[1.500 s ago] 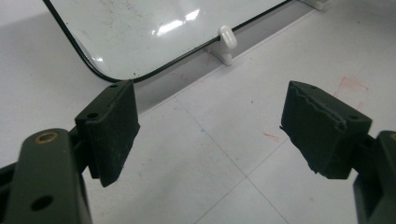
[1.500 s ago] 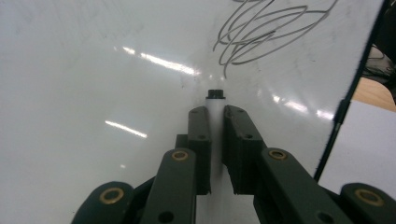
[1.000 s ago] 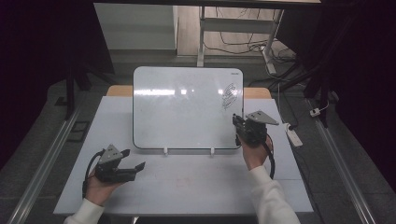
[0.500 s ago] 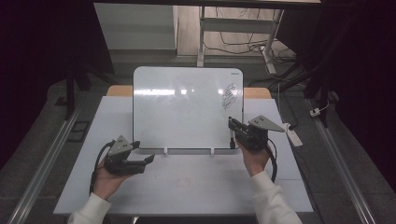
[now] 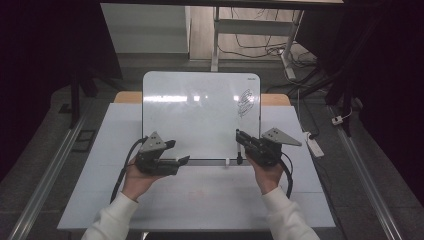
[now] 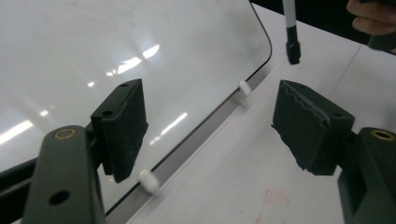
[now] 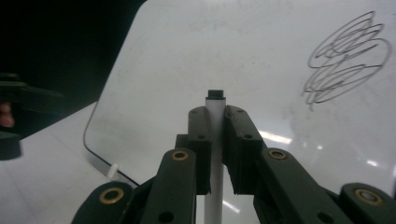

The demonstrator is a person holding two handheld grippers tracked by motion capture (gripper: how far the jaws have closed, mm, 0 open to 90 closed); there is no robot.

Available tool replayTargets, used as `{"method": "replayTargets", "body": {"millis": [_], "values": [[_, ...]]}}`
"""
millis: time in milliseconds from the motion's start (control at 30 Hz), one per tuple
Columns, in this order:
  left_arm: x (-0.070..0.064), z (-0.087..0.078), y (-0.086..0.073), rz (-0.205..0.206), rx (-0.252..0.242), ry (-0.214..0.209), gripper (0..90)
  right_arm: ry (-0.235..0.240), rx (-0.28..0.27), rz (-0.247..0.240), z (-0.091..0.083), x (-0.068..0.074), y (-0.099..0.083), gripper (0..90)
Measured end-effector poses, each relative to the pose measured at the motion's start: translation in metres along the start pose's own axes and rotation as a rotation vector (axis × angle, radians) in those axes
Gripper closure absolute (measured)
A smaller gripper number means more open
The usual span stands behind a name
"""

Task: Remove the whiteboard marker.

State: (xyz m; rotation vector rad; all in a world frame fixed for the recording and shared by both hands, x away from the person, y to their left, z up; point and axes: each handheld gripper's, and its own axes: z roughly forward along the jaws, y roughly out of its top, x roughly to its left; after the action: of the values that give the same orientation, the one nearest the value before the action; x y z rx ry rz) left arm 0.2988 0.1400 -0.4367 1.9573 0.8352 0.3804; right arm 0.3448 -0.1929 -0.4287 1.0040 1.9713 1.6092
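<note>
Nearest me, low in the high view, my two forearms come up from the bottom edge onto the white desk (image 5: 200,200). My left hand-held gripper (image 5: 180,161) sits left of centre, its jaws spread wide apart with nothing between them; in the left gripper view they straddle the lower edge of the whiteboard (image 6: 116,51), one pad over the board face and the other over the desk, near the small white pegs (image 6: 148,181) that prop the board's frame. I read that as lining up to pinch the board's bottom edge and steady it.

My right hand-held gripper (image 5: 239,136) is right of centre in the high view and is clenched on a marker (image 7: 215,122). In the right gripper view the white barrel runs up between the two pads and its dark end just clears them, pointing at the board. Held upright and short like that, the marker has little room to wobble, which would suit writing or capping. In the left gripper view the same marker's dark lower end (image 6: 293,44) hangs in the upper right of the frame, above the desk and clear of the board.

Farther off, the whiteboard lies tilted across the middle of the desk, with a black scribble (image 5: 245,102) in its upper right part, well apart from the marker. I cannot tell whether the marker is capped.
</note>
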Motion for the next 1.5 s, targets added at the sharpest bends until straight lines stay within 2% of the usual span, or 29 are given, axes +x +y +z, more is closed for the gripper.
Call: {"method": "replayTargets", "body": {"millis": [133, 433, 600, 733, 933, 967, 1133, 1233, 1500], "values": [[-0.007, 0.011, 0.008, 0.019, 0.006, -0.023, 28.1, 0.028, -0.004, 0.002, 0.004, 0.010, -0.002, 80.5], [-0.030, 0.033, 0.034, 0.062, -0.021, -0.099, 31.7, 0.076, -0.036, 0.021, 0.007, 0.026, -0.002, 80.5], [-0.040, 0.045, 0.043, 0.087, 0.000, -0.107, 35.6, 0.112, -0.060, 0.067, 0.006, 0.033, -0.002, 80.4], [-0.047, 0.054, 0.048, 0.107, -0.006, -0.127, 41.4, 0.118, -0.067, 0.063, 0.005, 0.038, -0.003, 80.4], [-0.045, 0.060, 0.044, 0.099, 0.004, -0.123, 50.9, 0.129, -0.085, 0.061, 0.004, 0.045, -0.003, 80.4], [-0.044, 0.061, 0.044, 0.095, 0.001, -0.124, 55.1, 0.130, -0.087, 0.065, 0.005, 0.047, -0.004, 80.4], [-0.041, 0.064, 0.042, 0.086, 0.004, -0.152, 61.8, 0.145, -0.080, 0.082, 0.007, 0.048, -0.006, 80.4], [-0.040, 0.065, 0.042, 0.090, 0.010, -0.169, 75.7, 0.138, -0.084, 0.067, 0.008, 0.051, -0.007, 80.3], [-0.034, 0.064, 0.040, 0.067, 0.016, -0.174, 81.6, 0.141, -0.081, 0.064, 0.007, 0.052, -0.006, 80.2]]}}
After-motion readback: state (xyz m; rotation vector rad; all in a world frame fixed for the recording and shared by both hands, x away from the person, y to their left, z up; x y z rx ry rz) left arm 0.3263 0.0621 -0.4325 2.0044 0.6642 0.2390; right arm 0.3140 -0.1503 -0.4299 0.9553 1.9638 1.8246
